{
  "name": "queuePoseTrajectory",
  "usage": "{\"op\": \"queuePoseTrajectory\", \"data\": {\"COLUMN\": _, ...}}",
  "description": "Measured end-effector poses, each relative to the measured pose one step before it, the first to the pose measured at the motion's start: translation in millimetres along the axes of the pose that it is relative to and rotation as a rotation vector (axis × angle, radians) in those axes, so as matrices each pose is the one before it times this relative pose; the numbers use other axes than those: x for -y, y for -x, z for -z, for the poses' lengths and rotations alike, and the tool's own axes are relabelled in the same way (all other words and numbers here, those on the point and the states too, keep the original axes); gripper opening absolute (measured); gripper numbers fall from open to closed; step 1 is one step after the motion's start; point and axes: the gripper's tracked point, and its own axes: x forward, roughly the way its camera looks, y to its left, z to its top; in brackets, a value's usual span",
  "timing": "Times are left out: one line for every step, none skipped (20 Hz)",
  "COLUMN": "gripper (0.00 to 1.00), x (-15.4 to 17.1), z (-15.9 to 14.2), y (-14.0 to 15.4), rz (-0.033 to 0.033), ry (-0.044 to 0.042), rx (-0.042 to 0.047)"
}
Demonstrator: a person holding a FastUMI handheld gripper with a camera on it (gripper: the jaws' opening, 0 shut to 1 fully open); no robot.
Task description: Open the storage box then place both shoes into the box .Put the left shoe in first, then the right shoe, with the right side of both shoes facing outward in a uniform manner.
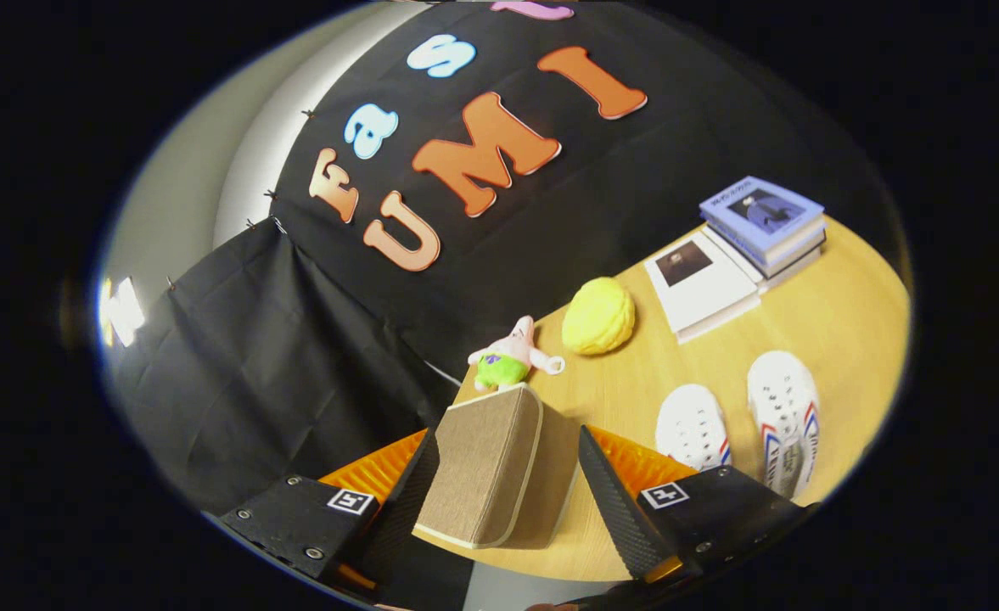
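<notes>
You held the tongs (507, 496) spread wide around the box (491, 467), neither finger touching it, with both shoes (737, 428) lying beside the box on the worktop (847, 331).

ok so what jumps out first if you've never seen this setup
The tan box sits closed between the fingers of the open tool, at the table's near edge. Beside it, two white shoes lie side by side. Beyond the box stand a pink star plush and a yellow plush, with books stacked farther back.
</notes>
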Motion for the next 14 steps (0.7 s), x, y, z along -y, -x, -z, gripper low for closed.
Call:
{"op": "queuePoseTrajectory", "data": {"gripper": 0.98, "x": 2.59, "z": 10.04, "y": -8.64, "rz": -0.01433, "ry": -0.0294, "rx": -0.02708}}
{"op": "queuePoseTrajectory", "data": {"gripper": 0.98, "x": 2.76, "z": 9.23, "y": -6.17, "rz": -0.00983, "ry": -0.02989, "rx": -0.0215}}
{"op": "queuePoseTrajectory", "data": {"gripper": 0.98, "x": 1.63, "z": 6.57, "y": -7.18, "rz": -0.01794, "ry": -0.02942, "rx": -0.01736}}
{"op": "queuePoseTrajectory", "data": {"gripper": 0.98, "x": 1.76, "z": 7.09, "y": -6.78, "rz": -0.01707, "ry": -0.03176, "rx": -0.01669}}
{"op": "queuePoseTrajectory", "data": {"gripper": 0.98, "x": 2.12, "z": 5.43, "y": -7.23, "rz": -0.01377, "ry": -0.03458, "rx": -0.01663}}
{"op": "queuePoseTrajectory", "data": {"gripper": 0.98, "x": 1.78, "z": 4.67, "y": -7.02, "rz": -0.01953, "ry": -0.0317, "rx": -0.01567}}
{"op": "queuePoseTrajectory", "data": {"gripper": 0.98, "x": 0.3, "z": 3.69, "y": -7.4, "rz": -0.02538, "ry": -0.03121, "rx": -0.01685}}
{"op": "queuePoseTrajectory", "data": {"gripper": 0.98, "x": -0.29, "z": 4.89, "y": -7.81, "rz": -0.0267, "ry": -0.03461, "rx": -0.02124}}
{"op": "queuePoseTrajectory", "data": {"gripper": 0.98, "x": 4.39, "z": 1.56, "y": -7.38, "rz": -0.00644, "ry": -0.02664, "rx": -0.01425}}
{"op": "queuePoseTrajectory", "data": {"gripper": 0.98, "x": 4.14, "z": 1.42, "y": -6.52, "rz": -0.00891, "ry": -0.01501, "rx": -0.01292}}
{"op": "queuePoseTrajectory", "data": {"gripper": 0.98, "x": 4.68, "z": 0.97, "y": -5.66, "rz": -0.00668, "ry": -0.01628, "rx": -0.0154}}
{"op": "queuePoseTrajectory", "data": {"gripper": 0.98, "x": 3.29, "z": 3.82, "y": -5.33, "rz": -0.00941, "ry": -0.01942, "rx": -0.0162}}
{"op": "queuePoseTrajectory", "data": {"gripper": 0.98, "x": 3.32, "z": 1.61, "y": -6.27, "rz": -0.00554, "ry": -0.01954, "rx": -0.01119}}
{"op": "queuePoseTrajectory", "data": {"gripper": 0.98, "x": 2.63, "z": 0.6, "y": -5.4, "rz": -0.00455, "ry": -0.0166, "rx": -0.00769}}
